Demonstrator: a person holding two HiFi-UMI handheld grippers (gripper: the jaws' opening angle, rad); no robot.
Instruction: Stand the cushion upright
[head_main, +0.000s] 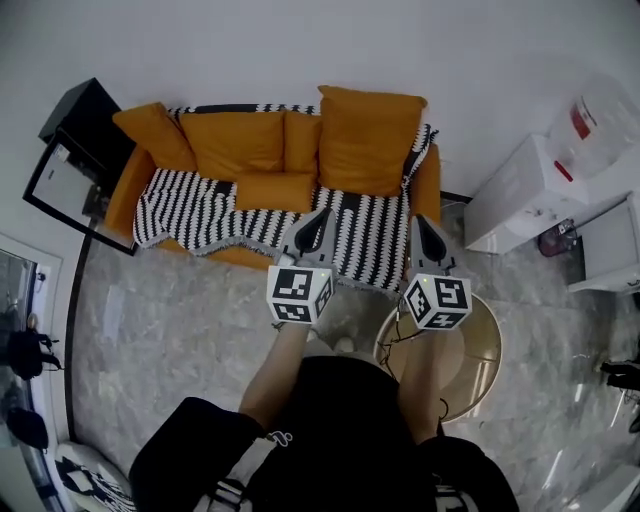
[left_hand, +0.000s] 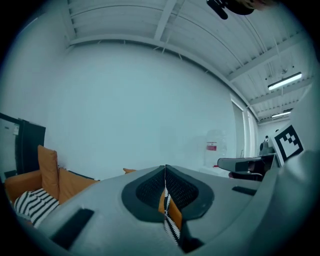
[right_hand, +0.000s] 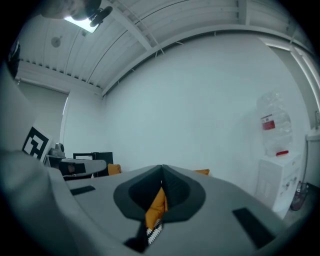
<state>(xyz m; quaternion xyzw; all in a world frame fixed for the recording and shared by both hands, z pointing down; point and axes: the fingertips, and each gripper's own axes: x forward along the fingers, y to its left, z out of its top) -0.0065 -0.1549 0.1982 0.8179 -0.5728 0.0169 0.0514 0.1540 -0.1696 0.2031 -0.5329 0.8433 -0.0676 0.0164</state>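
The cushion is a big, plain orange one, pretty puffy. It's propped upright at the right end of the sofa, leaned on the backrest with its top edge poking above the others. Its bottom edge is set on the black-and-white striped throw.

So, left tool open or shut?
Shut. On the left tool the jaws meet edge to edge, nothing between them.

I saw a striped blanket on the orange sofa, a black cabinet beside it, a white water cooler and a round table.
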